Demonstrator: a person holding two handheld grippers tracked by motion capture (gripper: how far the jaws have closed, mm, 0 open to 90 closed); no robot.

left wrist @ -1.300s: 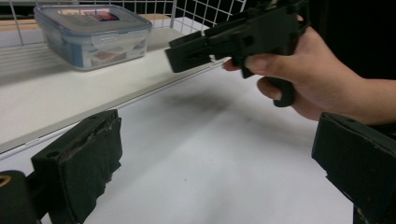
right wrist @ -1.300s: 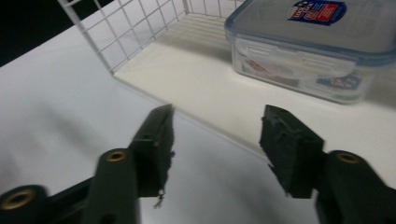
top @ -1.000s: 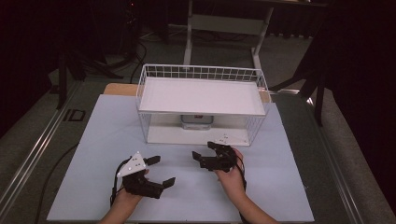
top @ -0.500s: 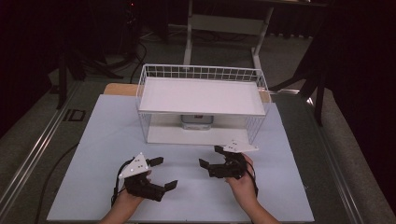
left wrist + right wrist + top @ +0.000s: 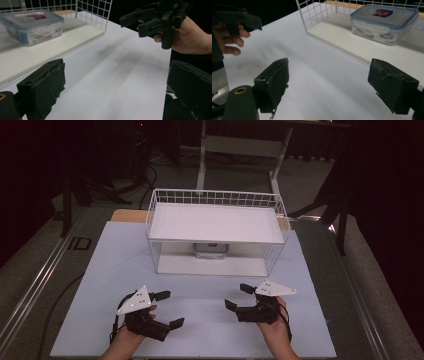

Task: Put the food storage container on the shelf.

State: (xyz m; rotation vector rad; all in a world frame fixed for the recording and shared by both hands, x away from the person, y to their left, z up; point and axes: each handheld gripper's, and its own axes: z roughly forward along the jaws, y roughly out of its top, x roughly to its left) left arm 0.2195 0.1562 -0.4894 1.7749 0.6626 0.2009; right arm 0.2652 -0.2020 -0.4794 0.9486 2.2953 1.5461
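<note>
Left gripper [image 5: 166, 309]: jaws spread wide with nothing between them, held low over the white table [image 5: 200, 292] in the person's left hand [image 5: 131, 336], its grey three-cornered plate [image 5: 135, 300] facing up; it sits where it did a second ago
Right gripper [image 5: 236, 296]: jaws apart and empty, pointing across toward the left gripper; over the last second it has drawn back from the rack and slid out to the person's right, so the two grippers now sit well apart
Right hand [image 5: 272, 327]: wrapped round the gripper body from below, its plate [image 5: 275, 289] now tipped toward the camera
Wire rack [image 5: 216, 232]: two white shelves inside a white grid, standing ahead of both grippers, unmoved
Lidded box [image 5: 384, 23]: clear plastic with a blue-rimmed lid and a small label on top, resting on the rack's lower shelf [image 5: 372, 48], ahead of the right gripper and beyond its right-hand jaw in the right gripper view; touched by neither gripper
Left gripper view: the same box [image 5: 31, 26] lies ahead beyond the left-hand jaw, and the right gripper [image 5: 140, 18] hangs above the table farther off
Table under the jaws: bare white between both pairs of pads
</note>
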